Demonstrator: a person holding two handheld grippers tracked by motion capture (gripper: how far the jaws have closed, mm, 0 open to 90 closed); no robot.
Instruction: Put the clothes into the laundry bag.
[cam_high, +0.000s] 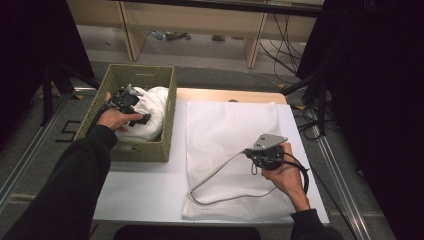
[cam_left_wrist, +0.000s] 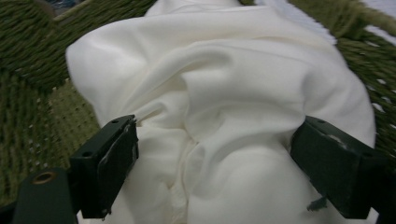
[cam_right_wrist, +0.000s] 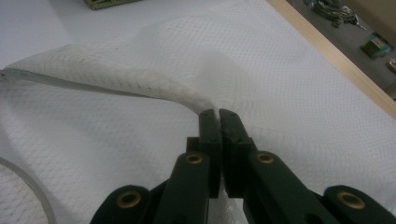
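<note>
Upper left of the high view: my left gripper (cam_high: 131, 102) sits inside the green woven basket (cam_high: 165, 107), over a bundled white cloth (cam_high: 156, 102). In the left gripper view its jaws stand wide apart, one on each side of the cloth (cam_left_wrist: 219, 107), not yet pinching it; basket weave (cam_left_wrist: 28, 70) shows on both edges.

Centre to right: a white mesh bag (cam_high: 225, 130) lies flat on the white table (cam_high: 145, 190), beside the basket. My right gripper (cam_high: 252, 156) is at centre right, over the bag. In the right gripper view its jaws are clamped on a raised edge of the mesh bag (cam_right_wrist: 154, 79), lifting a ridge that runs toward the left of the frame.
</note>
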